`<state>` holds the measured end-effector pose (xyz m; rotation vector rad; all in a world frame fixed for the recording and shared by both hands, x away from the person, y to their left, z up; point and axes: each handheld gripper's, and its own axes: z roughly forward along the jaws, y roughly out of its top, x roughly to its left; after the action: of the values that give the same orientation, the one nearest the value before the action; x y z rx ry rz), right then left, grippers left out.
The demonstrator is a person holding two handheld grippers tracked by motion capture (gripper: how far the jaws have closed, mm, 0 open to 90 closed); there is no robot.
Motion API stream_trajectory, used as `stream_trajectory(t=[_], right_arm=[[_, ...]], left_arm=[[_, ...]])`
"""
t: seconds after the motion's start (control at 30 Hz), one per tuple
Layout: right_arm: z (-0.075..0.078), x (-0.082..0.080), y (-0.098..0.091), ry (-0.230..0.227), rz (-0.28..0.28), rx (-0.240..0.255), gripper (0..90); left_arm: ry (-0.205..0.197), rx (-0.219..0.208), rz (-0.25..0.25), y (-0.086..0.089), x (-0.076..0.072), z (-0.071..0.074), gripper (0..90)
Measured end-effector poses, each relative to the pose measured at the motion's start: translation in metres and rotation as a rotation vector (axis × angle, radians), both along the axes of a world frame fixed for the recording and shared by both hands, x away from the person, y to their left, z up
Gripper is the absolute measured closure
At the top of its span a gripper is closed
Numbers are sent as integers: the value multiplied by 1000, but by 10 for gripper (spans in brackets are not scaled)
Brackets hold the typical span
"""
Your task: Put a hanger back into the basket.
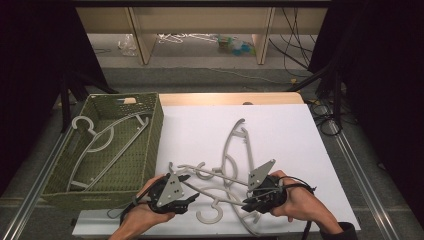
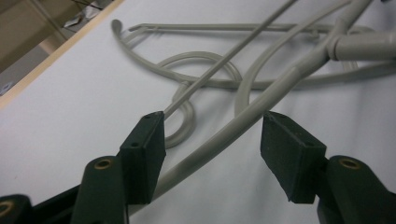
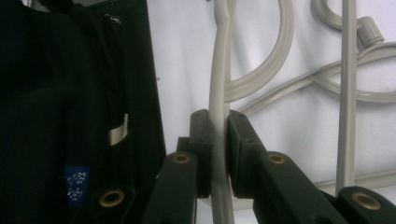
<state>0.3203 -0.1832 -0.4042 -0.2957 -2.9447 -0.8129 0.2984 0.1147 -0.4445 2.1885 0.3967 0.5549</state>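
A tangle of grey plastic hangers [image 1: 235,150] lies on the white tabletop [image 1: 290,130], near its front edge. My right gripper [image 1: 248,202] is shut on the thin arm of one hanger [image 3: 219,70], which runs straight up between its pads. My left gripper [image 1: 192,192] faces it from the left. Its jaws stand apart around another hanger arm [image 2: 243,121]. That arm passes close to the left pad [image 2: 147,144], and the right pad [image 2: 289,149] is clear of it. A thin straight bar and a hanger hook [image 2: 187,107] lie just beyond.
An olive woven basket [image 1: 156,135] stands at the table's left with two grey hangers [image 1: 100,140] inside. Dark cloth with a small blue label [image 3: 74,184] fills the left of the right gripper view. A wooden shelf [image 1: 200,30] stands on the floor beyond the table.
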Motion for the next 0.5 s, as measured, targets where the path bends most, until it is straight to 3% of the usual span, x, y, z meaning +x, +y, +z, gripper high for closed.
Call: stream_trajectory(t=[0.1,0.2,0.23,0.43,0.5], right_arm=[[1,0,0,-3,8,1,820],[2,-1,1,0,8,-3,819],[1,-1,1,-5,5,-4,819],[2,-2,2,-3,18,-4,818],[2,0,2,-26,37,-11,819]], left_arm=[[4,15,-44,-7,-2,-2,427],[-37,97,-91,-15,-2,-5,436],[-44,105,-104,-17,-2,-6,445],[-33,89,-179,-24,7,-7,564],[-37,90,-207,-26,8,-5,602]])
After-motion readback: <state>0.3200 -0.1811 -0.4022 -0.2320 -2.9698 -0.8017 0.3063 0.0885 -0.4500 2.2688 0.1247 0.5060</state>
